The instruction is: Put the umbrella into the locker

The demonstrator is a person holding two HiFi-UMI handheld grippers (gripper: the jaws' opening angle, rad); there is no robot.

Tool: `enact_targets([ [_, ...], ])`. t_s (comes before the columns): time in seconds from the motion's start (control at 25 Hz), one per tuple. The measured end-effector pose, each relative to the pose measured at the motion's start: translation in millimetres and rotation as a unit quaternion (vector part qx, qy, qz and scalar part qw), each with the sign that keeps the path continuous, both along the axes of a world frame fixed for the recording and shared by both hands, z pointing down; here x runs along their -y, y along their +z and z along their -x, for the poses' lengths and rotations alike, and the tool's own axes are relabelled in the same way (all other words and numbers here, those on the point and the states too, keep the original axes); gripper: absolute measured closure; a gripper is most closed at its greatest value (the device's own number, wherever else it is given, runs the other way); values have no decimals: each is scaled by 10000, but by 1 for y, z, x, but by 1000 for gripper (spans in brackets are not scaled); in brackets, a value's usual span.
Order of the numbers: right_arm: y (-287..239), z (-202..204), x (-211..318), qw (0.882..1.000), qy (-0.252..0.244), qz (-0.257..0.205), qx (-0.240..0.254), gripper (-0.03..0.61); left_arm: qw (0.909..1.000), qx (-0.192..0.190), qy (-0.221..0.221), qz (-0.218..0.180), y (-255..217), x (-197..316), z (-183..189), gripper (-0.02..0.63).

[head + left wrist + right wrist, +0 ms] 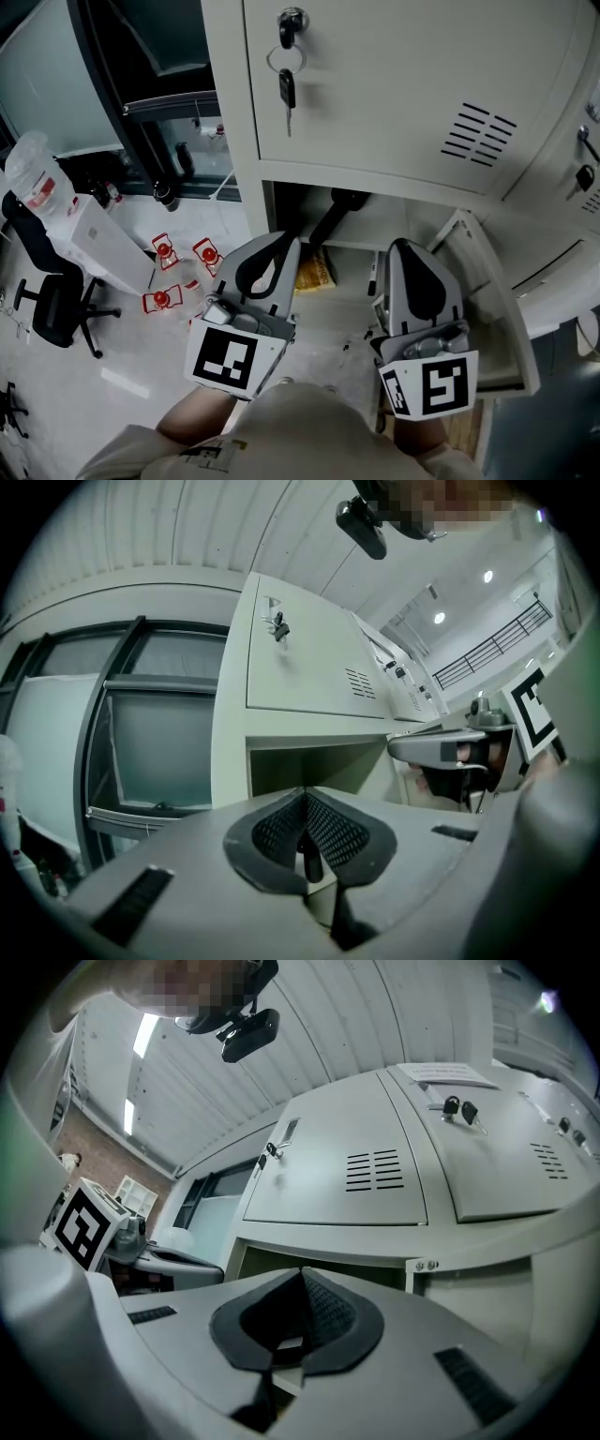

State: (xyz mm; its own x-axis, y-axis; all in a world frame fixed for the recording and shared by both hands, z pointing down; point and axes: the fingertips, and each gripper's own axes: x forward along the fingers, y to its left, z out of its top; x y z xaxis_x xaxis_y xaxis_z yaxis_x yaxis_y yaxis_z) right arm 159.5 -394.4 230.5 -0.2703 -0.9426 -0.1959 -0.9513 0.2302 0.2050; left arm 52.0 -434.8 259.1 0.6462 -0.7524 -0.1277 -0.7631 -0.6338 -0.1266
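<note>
Left hand-held gripper [284, 242] closed, empty, right hand-held gripper [405, 246] closed, empty, side by side before open locker [251, 178], black umbrella [330, 217] inside near left wall

A pale, glossy floor [103, 380] spreads at the left, with a black office chair [54, 292] on it at the far left. Beside the chair a white box [105, 246] lies tilted, and small red-and-clear items [165, 249] are scattered near it. Behind them a glass wall [56, 84] in dark frames runs to the cream metal locker bank [394, 84] with vented doors. Overhead, a white ribbed ceiling [169, 527] carries round lights [439, 618].
</note>
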Motion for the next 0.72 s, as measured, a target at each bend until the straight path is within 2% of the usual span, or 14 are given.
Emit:
enact_targets([
  [0.36, 19, 2, -4, 9997, -123, 215, -2, 571, 9999, 118, 58, 62, 19, -9, 3, 604],
  [0.72, 38, 6, -4, 9983, -204, 501, -220, 571, 9994, 282, 136, 177, 37, -10, 3, 604],
])
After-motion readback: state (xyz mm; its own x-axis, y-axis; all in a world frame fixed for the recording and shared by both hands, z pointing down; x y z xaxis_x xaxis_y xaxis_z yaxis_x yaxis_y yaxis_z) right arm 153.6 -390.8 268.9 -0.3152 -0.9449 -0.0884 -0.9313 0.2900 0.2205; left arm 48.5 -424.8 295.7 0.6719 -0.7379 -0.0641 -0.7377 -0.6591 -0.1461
